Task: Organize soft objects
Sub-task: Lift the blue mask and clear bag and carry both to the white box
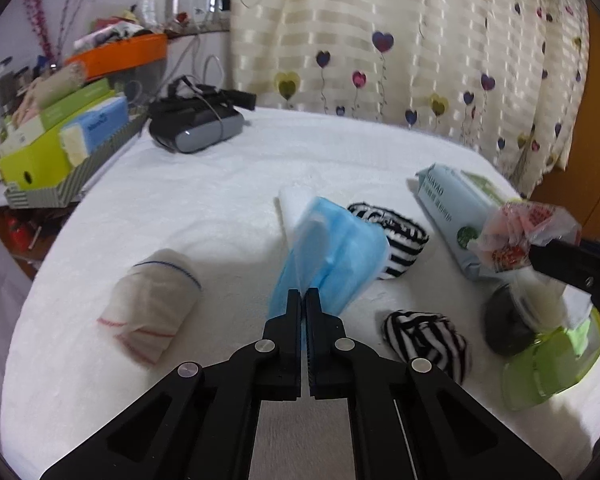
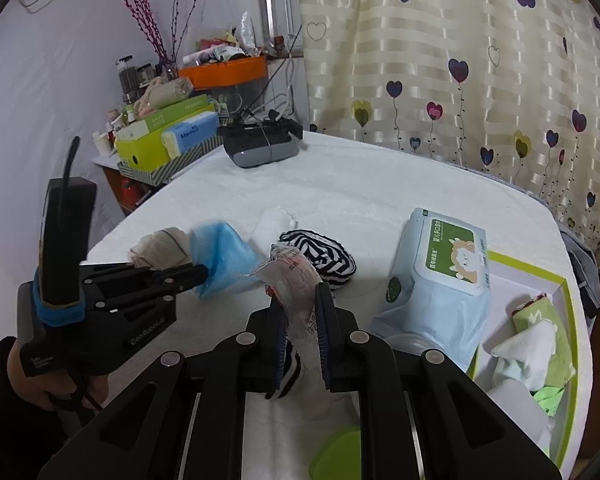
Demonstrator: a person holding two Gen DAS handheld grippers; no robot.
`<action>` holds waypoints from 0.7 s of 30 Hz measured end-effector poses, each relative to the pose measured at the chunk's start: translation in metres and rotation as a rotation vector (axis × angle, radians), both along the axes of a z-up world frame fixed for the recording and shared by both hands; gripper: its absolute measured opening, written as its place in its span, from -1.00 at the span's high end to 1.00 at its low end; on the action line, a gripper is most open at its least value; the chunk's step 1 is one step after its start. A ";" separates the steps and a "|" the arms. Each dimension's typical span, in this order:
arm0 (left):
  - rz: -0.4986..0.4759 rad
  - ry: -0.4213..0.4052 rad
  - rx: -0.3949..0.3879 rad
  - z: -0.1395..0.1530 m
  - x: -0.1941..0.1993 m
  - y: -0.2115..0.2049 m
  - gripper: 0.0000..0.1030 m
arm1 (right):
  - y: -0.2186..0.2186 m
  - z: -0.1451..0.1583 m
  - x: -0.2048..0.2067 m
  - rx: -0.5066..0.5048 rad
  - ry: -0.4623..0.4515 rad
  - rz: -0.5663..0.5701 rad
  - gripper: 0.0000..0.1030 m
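My left gripper (image 1: pixel 304 294) is shut on a blue face mask (image 1: pixel 332 256) and holds it above the white table (image 1: pixel 204 200); the mask also shows in the right wrist view (image 2: pixel 224 256). My right gripper (image 2: pixel 302 300) is shut on a clear plastic packet with red print (image 2: pixel 296 280), also seen in the left wrist view (image 1: pixel 516 236). A white bagged roll (image 1: pixel 152 304), two striped black-and-white cloths (image 1: pixel 396 240) (image 1: pixel 428 340) and a wet-wipes pack (image 2: pixel 440 276) lie on the table.
A green-rimmed tray (image 2: pixel 568 320) holding folded cloths sits at the right. A grey headset (image 1: pixel 198 122) lies at the back. Boxes in a striped tray (image 1: pixel 52 148) stand at the left. A green lid (image 2: pixel 336 456) lies below my right gripper.
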State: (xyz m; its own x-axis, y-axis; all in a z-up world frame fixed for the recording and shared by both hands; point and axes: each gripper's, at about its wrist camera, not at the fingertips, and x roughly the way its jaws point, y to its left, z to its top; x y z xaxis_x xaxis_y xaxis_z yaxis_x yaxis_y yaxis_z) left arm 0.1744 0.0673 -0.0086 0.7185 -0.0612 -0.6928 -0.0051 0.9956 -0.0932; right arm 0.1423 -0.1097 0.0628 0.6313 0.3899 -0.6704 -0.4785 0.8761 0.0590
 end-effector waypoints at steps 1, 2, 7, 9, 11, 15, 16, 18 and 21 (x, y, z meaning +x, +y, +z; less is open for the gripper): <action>0.008 -0.010 -0.003 0.004 -0.004 0.000 0.96 | -0.001 0.002 -0.003 0.007 -0.007 0.002 0.72; 0.016 -0.022 -0.002 0.008 -0.009 0.000 0.96 | -0.002 0.004 -0.006 0.013 -0.014 0.004 0.72; 0.040 -0.069 -0.010 0.029 -0.031 -0.005 0.96 | -0.006 0.011 -0.022 0.041 -0.041 0.013 0.72; 0.041 -0.086 -0.015 0.035 -0.039 -0.008 0.96 | -0.010 0.014 -0.028 0.054 -0.051 0.012 0.72; 0.042 -0.102 -0.016 0.041 -0.046 -0.010 0.96 | -0.014 0.017 -0.035 0.067 -0.060 0.010 0.72; 0.029 -0.132 -0.020 0.052 -0.060 -0.019 0.96 | -0.022 0.023 -0.047 0.081 -0.079 -0.003 0.72; 0.024 -0.138 -0.020 0.054 -0.063 -0.022 0.96 | -0.025 0.025 -0.050 0.086 -0.084 -0.007 0.72; 0.012 -0.148 -0.021 0.058 -0.069 -0.028 0.96 | -0.030 0.027 -0.055 0.091 -0.091 -0.015 0.72; -0.006 -0.165 -0.022 0.064 -0.077 -0.037 0.96 | -0.039 0.030 -0.063 0.097 -0.098 -0.029 0.72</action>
State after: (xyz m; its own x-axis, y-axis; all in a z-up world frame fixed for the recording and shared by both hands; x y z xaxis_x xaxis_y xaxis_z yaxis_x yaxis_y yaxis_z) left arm 0.0975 0.0300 0.0552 0.8220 -0.0802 -0.5639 0.0184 0.9933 -0.1144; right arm 0.0797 -0.1485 0.0925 0.7039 0.4302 -0.5652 -0.4603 0.8823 0.0983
